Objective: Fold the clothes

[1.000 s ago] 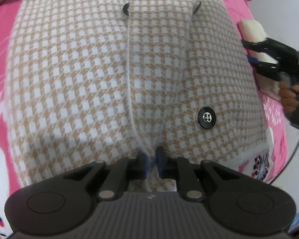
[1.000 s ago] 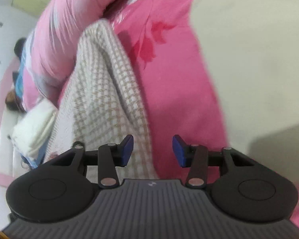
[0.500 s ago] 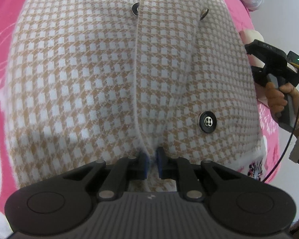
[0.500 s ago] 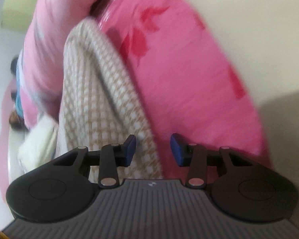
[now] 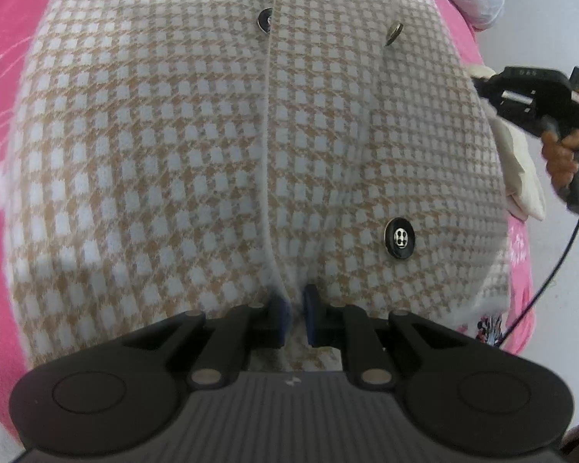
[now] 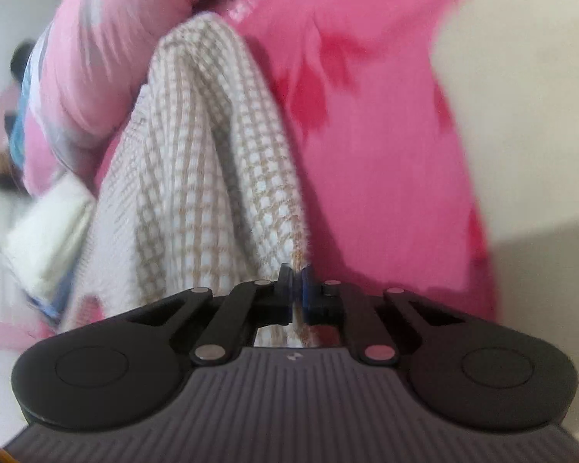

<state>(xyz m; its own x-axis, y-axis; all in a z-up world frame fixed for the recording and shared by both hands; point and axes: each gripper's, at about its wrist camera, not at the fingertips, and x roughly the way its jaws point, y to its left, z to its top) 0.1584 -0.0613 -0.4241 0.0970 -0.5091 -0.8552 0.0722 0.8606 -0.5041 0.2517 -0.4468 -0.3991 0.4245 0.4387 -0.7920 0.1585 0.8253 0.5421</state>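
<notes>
A tan-and-white houndstooth cardigan (image 5: pixel 220 146) with black buttons (image 5: pixel 398 238) lies spread on a pink bedsheet (image 5: pixel 4 61) and fills the left wrist view. My left gripper (image 5: pixel 292 310) is shut on its near hem, at the front opening seam. The right wrist view shows another part of the cardigan (image 6: pixel 212 177) raised in a fold. My right gripper (image 6: pixel 296 284) is shut on the edge of that cloth. In the left wrist view the right gripper's body (image 5: pixel 536 104), held by a hand, sits at the cardigan's right side.
A rolled pink floral quilt (image 6: pixel 108 50) lies beyond the cardigan. A white garment (image 5: pixel 521 177) rests at the bed's right edge, seen in the right wrist view as a white garment (image 6: pixel 42 231) too. A cable (image 5: pixel 552 270) hangs from the right gripper. Pale floor (image 6: pixel 540 154) lies past the bed.
My right gripper has shut on the cardigan's edge; its jaws stood apart before. It rose a little and the cloth lifted with it. The left gripper stayed clamped on the hem.
</notes>
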